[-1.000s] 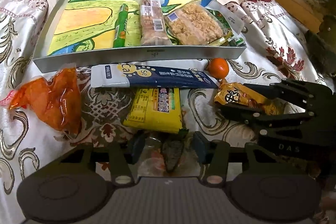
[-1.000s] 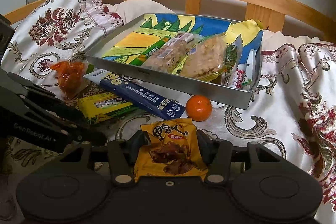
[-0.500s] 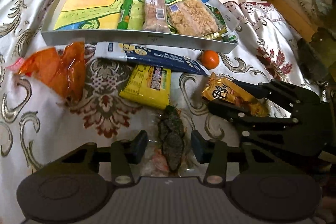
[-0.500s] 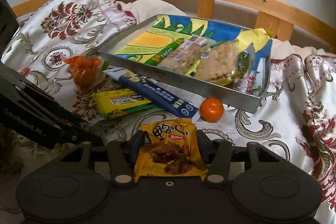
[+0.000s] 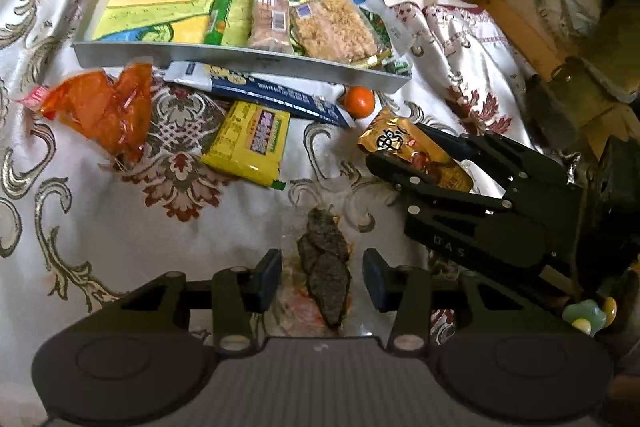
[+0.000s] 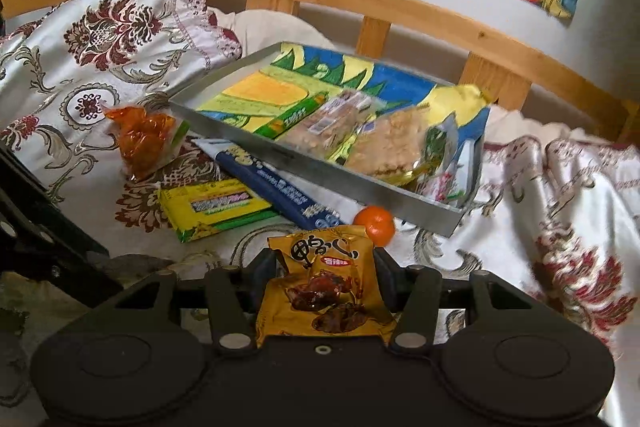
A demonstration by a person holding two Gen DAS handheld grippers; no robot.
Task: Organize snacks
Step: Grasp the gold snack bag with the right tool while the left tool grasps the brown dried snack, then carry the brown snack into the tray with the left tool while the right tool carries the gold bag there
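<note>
Two grippers are in your hands above the patterned bedspread (image 5: 80, 211), and the biggest thing on it is the metal tray (image 5: 224, 54) lined with a bright drawing, lying near the wooden bed rail (image 6: 400, 7). Inside the tray you have a green stick pack (image 5: 218, 11), a long wrapped bar (image 5: 271, 15) and a clear bag of crumbly squares (image 5: 334, 29) side by side toward its right end. Just in front of the tray wall lies a long blue packet (image 5: 272, 93), with a yellow packet (image 5: 248, 141) touching its near edge, an orange bag (image 5: 102, 109) to the left and a small orange fruit (image 5: 359, 101) at the right end. Your right gripper (image 6: 326, 281) is clamped on a gold snack pouch (image 6: 324, 287), held off the bedspread near the fruit. Your left gripper (image 5: 322, 281) stands wide, its pads (image 5: 269, 279) clear on either side of a clear packet of dark dried pieces (image 5: 324, 271) lying on the cloth.
</note>
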